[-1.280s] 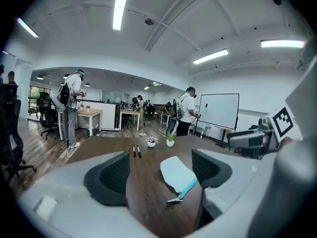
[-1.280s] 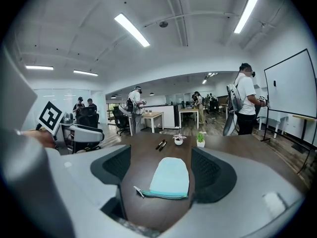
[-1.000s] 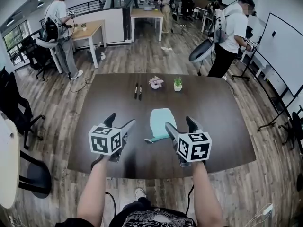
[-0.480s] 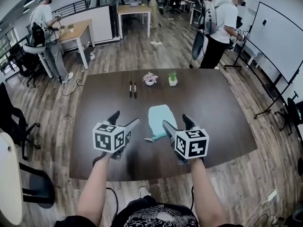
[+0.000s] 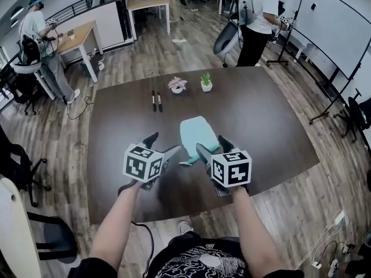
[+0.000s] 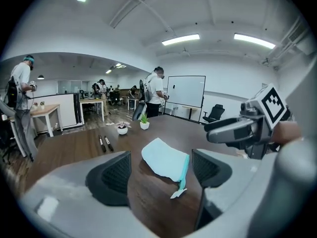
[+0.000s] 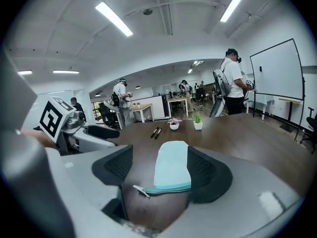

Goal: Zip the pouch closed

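Nearest, at 6 o'clock in the head view, both tongs hover above the near half of the dark tabletop (image 5: 261,132). The left tongs (image 5: 164,145) stand wide apart and hold nothing. Their own view shows bare wood between the jaws, with the pouch (image 5: 197,135) ahead toward 1 o'clock, untouched. The right tongs (image 5: 211,145) also gape wide, though their jaws have just been closing a little. No pad presses on anything. In their own view the pouch's near end shows in the gap, lying on the wood beyond the tips.

The pouch is pale teal and lies flat near the middle of the tabletop, its long side running from 6 to 12 o'clock. It sits just ahead of the two tongs and in line with the space between them. Its zip (image 7: 171,188), a darker teal band, runs along the near short edge. The pull tab (image 5: 184,163) juts from the 7 o'clock corner onto the wood. Whether the zip is open or closed cannot be told.

Farther on, at 11 o'clock from the pouch, two pens (image 5: 155,101) lie side by side. At 12 o'clock, near the far edge, stand a pink plant (image 5: 177,87) and a green plant (image 5: 206,83), each in a small pot.

Beyond the tabletop is a plank floor (image 5: 145,51). A person (image 5: 255,16) stands at 1 o'clock, a whiteboard (image 5: 333,22) at 2 o'clock, and a second person (image 5: 35,36) by a desk (image 5: 75,36) at 10 o'clock.
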Demonstrator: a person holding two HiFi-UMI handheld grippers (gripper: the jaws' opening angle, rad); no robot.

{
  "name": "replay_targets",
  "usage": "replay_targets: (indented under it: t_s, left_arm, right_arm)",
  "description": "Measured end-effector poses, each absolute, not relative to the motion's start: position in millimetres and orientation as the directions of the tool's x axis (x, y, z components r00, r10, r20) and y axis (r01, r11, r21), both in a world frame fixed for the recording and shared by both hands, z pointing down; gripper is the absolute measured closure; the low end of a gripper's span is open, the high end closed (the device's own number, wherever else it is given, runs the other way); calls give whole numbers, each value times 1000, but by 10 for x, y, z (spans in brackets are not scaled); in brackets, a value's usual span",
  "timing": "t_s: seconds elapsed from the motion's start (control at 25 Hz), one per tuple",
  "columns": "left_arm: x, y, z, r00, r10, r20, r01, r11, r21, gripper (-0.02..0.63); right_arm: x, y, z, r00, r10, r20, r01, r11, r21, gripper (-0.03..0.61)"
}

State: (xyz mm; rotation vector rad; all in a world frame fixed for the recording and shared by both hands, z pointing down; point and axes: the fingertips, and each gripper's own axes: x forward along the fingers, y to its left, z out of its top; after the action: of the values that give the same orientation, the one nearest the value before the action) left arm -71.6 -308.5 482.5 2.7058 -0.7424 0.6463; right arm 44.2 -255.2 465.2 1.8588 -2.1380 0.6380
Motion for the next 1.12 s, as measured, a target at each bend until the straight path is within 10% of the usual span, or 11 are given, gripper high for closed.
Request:
replay_targets:
  t_s: [1.12]
  left_arm:
    - [-347,-2709,6180,724,-27,689,-174,-974,145,331]
  right_arm:
    - [475,-2508,5419,-80,-824,560,-980,-36,-193,281]
